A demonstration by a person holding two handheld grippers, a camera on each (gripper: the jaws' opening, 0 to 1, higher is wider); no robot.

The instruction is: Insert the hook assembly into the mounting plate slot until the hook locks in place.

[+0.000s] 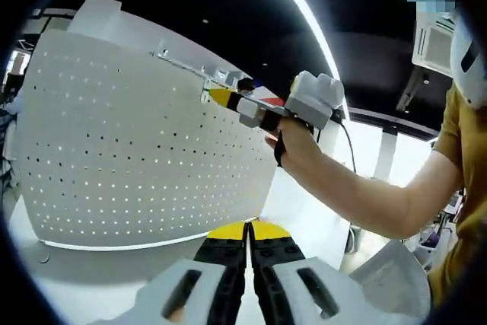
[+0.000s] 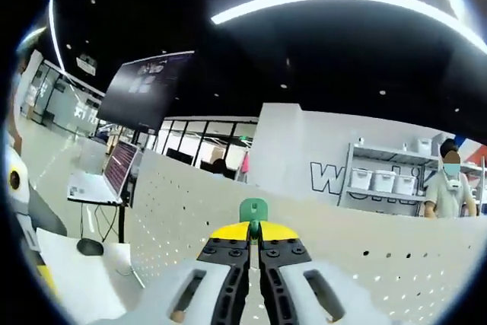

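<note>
Right gripper [image 2: 253, 235]: jaws clamped on a green hook [image 2: 253, 210], held at the top edge of the white perforated panel [image 1: 144, 150]. Left gripper [image 1: 248, 227]: jaws pressed together, nothing held, set before the panel.

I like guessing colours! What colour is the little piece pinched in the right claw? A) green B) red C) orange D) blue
A: in the right gripper view, the right claw is shut on a small green piece sticking up by the white pegboard.

Laptop [image 2: 103, 176] (open), mouse [image 2: 90, 246], shelf bins [image 2: 383, 180]
</note>
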